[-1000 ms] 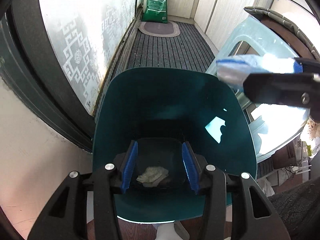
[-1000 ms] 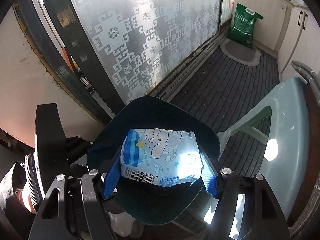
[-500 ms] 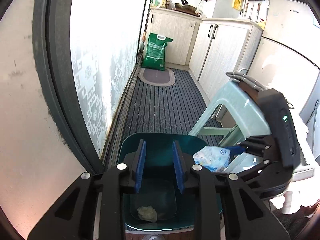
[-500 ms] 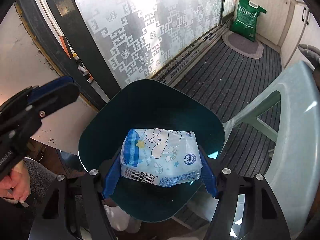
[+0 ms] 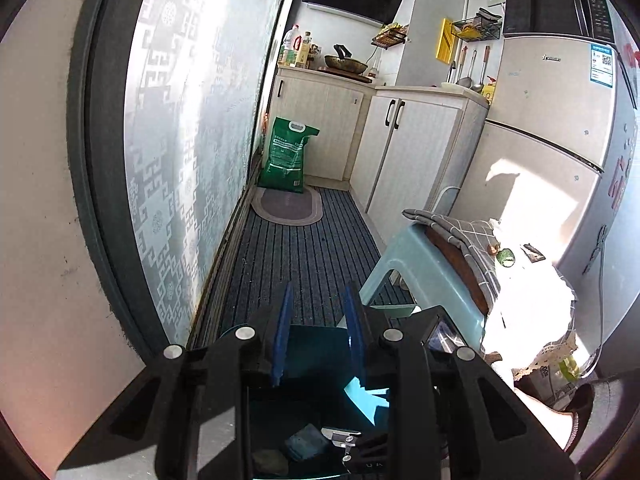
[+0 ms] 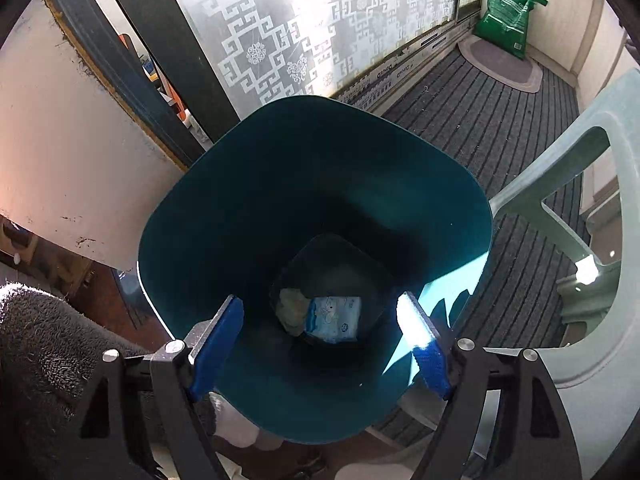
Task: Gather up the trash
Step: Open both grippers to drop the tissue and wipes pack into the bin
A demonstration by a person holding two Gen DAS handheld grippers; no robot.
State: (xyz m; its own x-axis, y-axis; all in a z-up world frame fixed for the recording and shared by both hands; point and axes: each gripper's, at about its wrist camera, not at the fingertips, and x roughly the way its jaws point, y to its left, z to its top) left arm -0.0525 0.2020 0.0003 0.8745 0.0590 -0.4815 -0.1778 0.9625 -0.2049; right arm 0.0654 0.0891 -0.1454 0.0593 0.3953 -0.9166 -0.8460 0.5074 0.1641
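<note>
Right fingers: I see my right gripper (image 6: 320,340) with its blue fingers (image 6: 218,346) spread wide and nothing between them; they have just been opening further. They hang over the mouth of the bin, one at the near left of the rim, the other at the near right.
Left fingers: my left gripper (image 5: 318,334) shows its blue fingers (image 5: 282,332) narrowed to a small gap, not touching, with nothing clamped. They have just been closing. They point out along the kitchen floor, above the far edge of the bin.
Tissue pack: the light blue tissue pack (image 6: 334,318) lies flat on the bin's dark bottom, free of both grippers.
Crumpled paper: a pale crumpled wad (image 6: 292,308) sits just left of the pack, touching it.
Bin: the teal bin (image 6: 248,184) stands on the floor directly under my right gripper, near the frosted sliding door (image 6: 288,28). In the left view only its inside (image 5: 312,364) shows, low in the frame.
Stool: a pale green plastic stool (image 6: 600,184) stands just right of the bin.
Floor: a dark striped mat (image 5: 304,256) runs to the far end.
Far end: an oval rug (image 5: 286,208) lies there with a green sack (image 5: 286,156) behind it against the cabinets (image 5: 404,152).
</note>
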